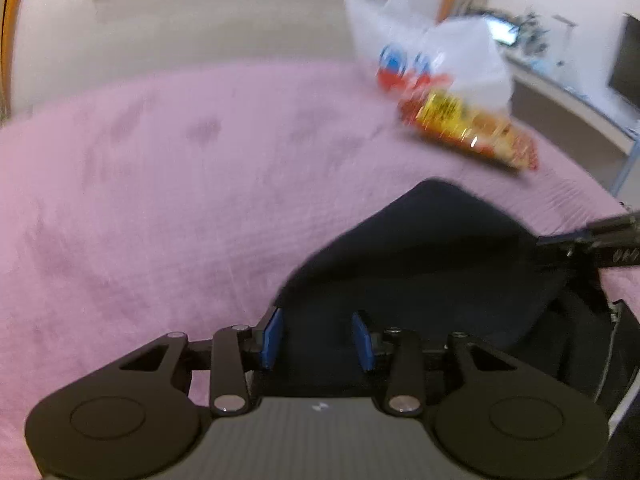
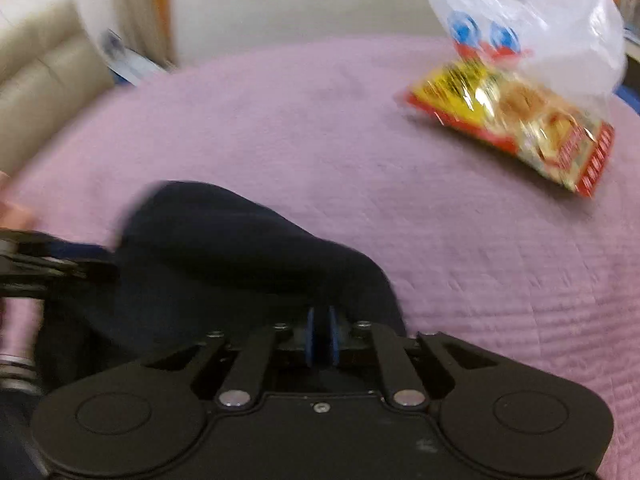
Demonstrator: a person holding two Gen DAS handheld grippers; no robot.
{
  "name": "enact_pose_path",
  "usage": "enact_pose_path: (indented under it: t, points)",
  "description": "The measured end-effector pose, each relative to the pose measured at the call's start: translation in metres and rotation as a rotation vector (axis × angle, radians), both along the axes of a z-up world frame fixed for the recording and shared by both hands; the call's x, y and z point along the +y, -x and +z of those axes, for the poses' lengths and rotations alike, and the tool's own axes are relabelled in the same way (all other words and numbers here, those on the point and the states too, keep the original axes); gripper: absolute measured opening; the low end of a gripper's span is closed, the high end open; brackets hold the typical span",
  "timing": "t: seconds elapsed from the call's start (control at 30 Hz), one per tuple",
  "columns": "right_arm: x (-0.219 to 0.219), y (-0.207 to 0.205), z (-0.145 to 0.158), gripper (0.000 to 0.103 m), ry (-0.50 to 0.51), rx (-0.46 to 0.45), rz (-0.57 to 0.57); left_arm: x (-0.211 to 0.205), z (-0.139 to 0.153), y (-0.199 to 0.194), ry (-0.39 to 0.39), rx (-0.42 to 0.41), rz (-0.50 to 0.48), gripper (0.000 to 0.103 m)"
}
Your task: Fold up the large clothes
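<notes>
A dark navy garment (image 1: 432, 256) lies bunched on the pink bedspread (image 1: 160, 184); it also shows in the right wrist view (image 2: 224, 252). My left gripper (image 1: 319, 338) is open, its blue pads apart with the garment's edge lying between them. My right gripper (image 2: 321, 334) is shut on a fold of the garment, its blue pads nearly together. The right gripper shows at the right edge of the left wrist view (image 1: 600, 240). The left gripper shows at the left edge of the right wrist view (image 2: 36, 264).
A red and yellow snack packet (image 2: 516, 120) in a clear plastic bag (image 2: 532, 28) lies on the bedspread (image 2: 360, 168) beyond the garment; it also shows in the left wrist view (image 1: 468, 128). A beige headboard (image 2: 36, 80) stands at the left. Both views are motion-blurred.
</notes>
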State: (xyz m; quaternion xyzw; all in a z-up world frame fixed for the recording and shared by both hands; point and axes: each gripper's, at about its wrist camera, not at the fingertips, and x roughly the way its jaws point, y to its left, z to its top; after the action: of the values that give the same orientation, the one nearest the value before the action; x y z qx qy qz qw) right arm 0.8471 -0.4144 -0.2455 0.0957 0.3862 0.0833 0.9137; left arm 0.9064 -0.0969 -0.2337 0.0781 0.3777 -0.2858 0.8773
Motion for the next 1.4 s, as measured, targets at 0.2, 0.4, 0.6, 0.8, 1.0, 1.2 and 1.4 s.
enact_pose_path:
  t: [0.2, 0.4, 0.6, 0.8, 1.0, 1.2, 1.4]
  points:
    - [-0.003, -0.029, 0.020, 0.081, 0.009, -0.027, 0.082, -0.027, 0.012, -0.032, -0.067, -0.038, -0.018, 0.082]
    - [0.011, -0.063, -0.014, 0.082, 0.002, 0.121, 0.161, -0.063, -0.024, -0.071, -0.094, 0.167, -0.105, 0.067]
    - [0.032, -0.056, -0.017, 0.009, 0.111, 0.126, 0.135, -0.073, -0.021, -0.038, -0.125, 0.048, -0.156, 0.014]
    - [0.039, 0.030, 0.051, 0.008, 0.120, -0.084, 0.232, -0.022, 0.047, 0.055, 0.012, -0.104, -0.125, 0.010]
    - [0.054, 0.160, 0.124, 0.007, 0.143, -0.276, 0.301, 0.022, 0.110, 0.192, 0.053, -0.220, -0.133, 0.007]
    - [0.074, 0.269, 0.138, 0.007, 0.173, -0.278, 0.361, 0.045, 0.116, 0.316, 0.034, -0.181, -0.137, 0.006]
    - [0.073, 0.338, 0.076, 0.074, 0.229, 0.032, 0.325, 0.064, 0.028, 0.390, -0.043, 0.166, -0.077, 0.016]
